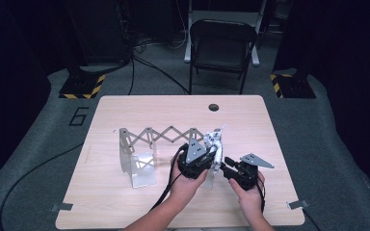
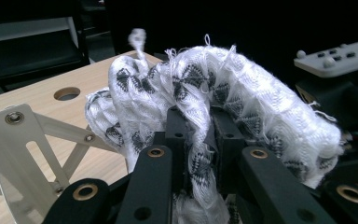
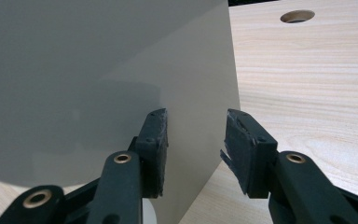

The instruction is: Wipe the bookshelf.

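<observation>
White woven cloth with a dark grey diamond pattern and frayed thread ends [image 2: 242, 107], bunched into a thick arched roll; it hangs at the right end of the grey metal scissor-lattice rack [image 1: 147, 142], right of the middle of the light wooden table [image 1: 125, 202]. In the left gripper view a twisted strand of the cloth runs down between the pads of the left gripper [image 2: 198, 140], whose jaws stand narrow and pinch that strand. In the high view the left gripper [image 1: 212, 156] sits just left of the cloth. The right gripper [image 1: 226, 168] lies near and right of it. In the right gripper view the right gripper [image 3: 196, 144] shows jaws partly apart; a flat pale grey panel [image 3: 98, 84] stands upright in the gap beside the left pad, though contact cannot be told. A round hole [image 1: 214, 107] lies near the table's far edge, and a dark folding chair [image 1: 221, 48] stands beyond.
</observation>
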A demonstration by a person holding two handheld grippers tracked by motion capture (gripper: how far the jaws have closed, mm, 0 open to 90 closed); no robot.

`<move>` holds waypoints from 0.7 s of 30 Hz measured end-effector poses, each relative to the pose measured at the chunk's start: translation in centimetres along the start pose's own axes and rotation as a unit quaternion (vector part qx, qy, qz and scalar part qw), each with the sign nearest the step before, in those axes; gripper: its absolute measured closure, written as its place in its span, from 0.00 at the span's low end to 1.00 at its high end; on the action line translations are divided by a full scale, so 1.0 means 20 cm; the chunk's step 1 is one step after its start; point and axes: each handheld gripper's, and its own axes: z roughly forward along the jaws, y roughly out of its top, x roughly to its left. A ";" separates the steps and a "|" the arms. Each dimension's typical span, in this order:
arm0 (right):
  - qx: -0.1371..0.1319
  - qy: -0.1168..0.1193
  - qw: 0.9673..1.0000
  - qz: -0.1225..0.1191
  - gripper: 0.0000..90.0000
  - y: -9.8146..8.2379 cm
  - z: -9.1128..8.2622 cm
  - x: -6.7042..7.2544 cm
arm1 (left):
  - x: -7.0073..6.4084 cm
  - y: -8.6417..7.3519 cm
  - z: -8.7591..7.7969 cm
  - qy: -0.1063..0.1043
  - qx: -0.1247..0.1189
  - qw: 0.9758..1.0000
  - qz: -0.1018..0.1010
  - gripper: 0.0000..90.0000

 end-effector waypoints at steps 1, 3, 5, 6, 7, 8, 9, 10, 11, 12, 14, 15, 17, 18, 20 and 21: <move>0.002 0.000 1.000 0.000 0.65 0.00 0.00 0.00 | 0.00 -0.01 0.01 0.004 0.002 1.000 0.001 0.88; 0.002 0.001 1.000 -0.001 0.65 0.00 0.00 0.00 | 0.01 -0.03 0.03 0.006 0.010 1.000 0.000 0.88; 0.005 0.001 1.000 0.002 0.65 0.00 0.00 0.00 | 0.01 -0.07 0.06 0.013 0.022 1.000 0.001 0.88; 0.005 -0.001 1.000 0.002 0.65 0.00 0.00 0.00 | 0.01 -0.10 0.07 0.016 0.030 0.999 0.000 0.88; 0.004 0.000 1.000 0.002 0.65 0.00 0.00 0.00 | 0.00 -0.13 0.08 0.018 0.040 0.999 0.000 0.88; 0.004 -0.001 1.000 0.002 0.65 0.00 0.00 0.00 | 0.00 -0.16 0.10 0.019 0.051 0.999 0.002 0.88; 0.004 -0.001 1.000 0.003 0.65 0.00 0.00 0.00 | 0.00 -0.19 0.11 0.019 0.061 0.998 0.004 0.88; 0.001 -0.004 1.000 0.001 0.66 0.00 0.00 -0.01 | -0.01 -0.23 0.12 0.017 0.075 0.997 0.002 0.88; 0.001 -0.004 1.000 0.002 0.66 0.00 0.00 -0.01 | -0.01 -0.25 0.13 0.016 0.087 0.996 0.007 0.88; 0.000 -0.003 1.000 0.002 0.66 0.00 0.00 -0.01 | -0.01 -0.28 0.14 0.015 0.097 0.995 0.005 0.88; -0.001 -0.004 1.000 0.002 0.65 0.00 0.00 -0.01 | -0.01 -0.33 0.16 0.010 0.119 0.993 0.010 0.88; -0.001 -0.004 1.000 0.002 0.65 0.00 0.00 -0.01 | -0.01 -0.35 0.17 0.007 0.121 0.993 0.006 0.88; 0.003 -0.005 1.000 0.005 0.62 0.00 0.00 -0.01 | 0.00 -0.37 0.17 0.002 0.127 0.992 0.005 0.88; 0.004 -0.005 1.000 0.006 0.60 0.00 0.00 -0.01 | 0.00 -0.37 0.16 -0.003 0.133 0.991 0.003 0.88; 0.007 -0.003 1.000 0.003 0.55 -0.01 0.00 -0.02 | 0.01 -0.37 0.15 -0.001 0.136 0.991 0.011 0.88; 0.010 0.000 1.000 0.007 0.54 -0.01 0.00 -0.02 | 0.01 -0.37 0.14 -0.002 0.137 0.991 0.014 0.88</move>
